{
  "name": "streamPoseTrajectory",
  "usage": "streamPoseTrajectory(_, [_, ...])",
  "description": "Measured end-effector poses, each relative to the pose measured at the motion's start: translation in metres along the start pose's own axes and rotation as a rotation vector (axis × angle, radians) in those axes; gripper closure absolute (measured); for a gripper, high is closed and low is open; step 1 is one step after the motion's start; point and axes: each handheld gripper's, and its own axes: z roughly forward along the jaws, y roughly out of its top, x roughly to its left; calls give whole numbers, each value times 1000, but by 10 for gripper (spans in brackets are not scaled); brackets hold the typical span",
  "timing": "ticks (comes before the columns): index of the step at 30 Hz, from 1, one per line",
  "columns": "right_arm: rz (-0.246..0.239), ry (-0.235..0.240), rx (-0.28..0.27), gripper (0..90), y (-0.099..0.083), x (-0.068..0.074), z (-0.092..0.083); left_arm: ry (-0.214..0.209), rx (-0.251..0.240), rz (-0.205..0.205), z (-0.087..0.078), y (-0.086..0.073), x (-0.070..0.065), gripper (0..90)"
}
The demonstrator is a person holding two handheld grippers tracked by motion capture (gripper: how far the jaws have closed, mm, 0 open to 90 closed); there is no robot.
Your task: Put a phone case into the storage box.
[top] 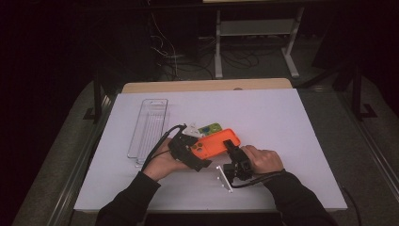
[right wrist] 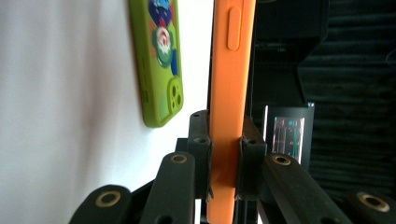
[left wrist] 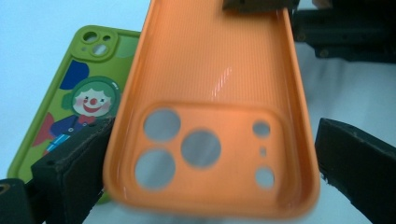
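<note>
The table point(top: 282, 122) carries a clear tray point(top: 149, 127) at its left and two phone cases near the middle. The orange case point(top: 214, 142) is held up off the sheet between the two grippers, its open inside turned toward the left gripper view, camera holes at the near end. The green case point(left wrist: 70, 98), with a clown print, lies flat on the table just beyond it.

The right gripper point(top: 234, 153) pinches the orange case's bottom end, both pads pressed flat on its two faces, so it carries the case alone. The left gripper point(top: 194, 148) stands wide: in its own view the left jaw sits against the case's edge and the right jaw stands clear of the other edge, gripping nothing.

The step in hand looks like a handover or a regrip. To do it well, keep the right grip firm and level, since a soft case may bend or twist. If the left gripper is to take it, centre the case's camera end between the jaws before closing, and close on the rims, not the thin back. Lift clear of the green case before moving.
</note>
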Motion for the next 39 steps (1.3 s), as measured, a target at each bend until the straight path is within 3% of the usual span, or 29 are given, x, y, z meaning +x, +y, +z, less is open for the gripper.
streamPoseTrajectory(1, [8,3,6,783,-2,-2,0,-3,1,5,-1,0,1,0])
streamPoseTrajectory(3, [39,-5,6,783,-6,-3,2,0,-34,-23,-1,-1,0,0])
streamPoseTrajectory(4, [48,26,10,783,-9,-4,2,1,-17,2,-3,-1,2,0])
streamPoseTrajectory(5, [77,36,17,783,-11,-4,2,4,-27,-7,-3,-1,2,0])
streamPoseTrajectory(6, [108,50,20,783,-13,-5,3,8,-24,12,-4,-1,5,0])
streamPoseTrajectory(7, [143,57,29,782,-15,-8,3,16,-25,-8,-4,-1,4,0])
streamPoseTrajectory(8, [186,94,35,782,-17,-9,3,21,-28,-7,-4,-1,4,0])
streamPoseTrajectory(9, [233,103,41,782,-19,-9,3,23,-25,-6,-4,-1,5,0])
streamPoseTrajectory(10, [236,105,34,782,-21,-13,4,22,-20,11,-5,-1,7,0])
streamPoseTrajectory(11, [292,129,32,782,-24,-15,4,25,-25,-3,-5,-1,6,0])
streamPoseTrajectory(12, [300,142,22,782,-26,-17,5,27,-26,-17,-4,-2,5,0])
streamPoseTrajectory(13, [349,148,21,782,-27,-18,5,37,-24,-5,-5,-2,5,0])
streamPoseTrajectory(15, [405,186,22,782,-30,-22,5,44,-51,-26,-3,-2,2,0])
streamPoseTrajectory(16, [412,190,12,783,-31,-23,6,45,-50,-4,-4,-2,4,0])
streamPoseTrajectory(17, [495,208,15,782,-32,-25,5,43,-49,0,-4,-2,4,0])
streamPoseTrajectory(18, [546,217,17,783,-32,-25,4,46,-39,12,-5,-2,5,0])
streamPoseTrajectory(20, [625,240,14,782,-34,-27,5,51,-29,22,-6,-2,6,0])
streamPoseTrajectory(22, [699,281,2,783,-39,-32,6,47,-53,-12,-4,-3,4,0])
streamPoseTrajectory(25, [787,328,-12,783,-45,-36,7,51,-31,12,-6,-3,7,0])
streamPoseTrajectory(26, [843,346,-15,783,-45,-37,7,50,-37,-7,-6,-3,6,0])
streamPoseTrajectory(30, [985,419,-34,783,-50,-41,9,53,-36,-8,-6,-4,6,0])
streamPoseTrajectory(36, [1136,511,-68,783,-58,-43,13,48,-40,-18,-5,-4,7,0])
streamPoseTrajectory(39, [1185,545,-79,784,-62,-44,14,49,-42,-22,-5,-5,8,0])
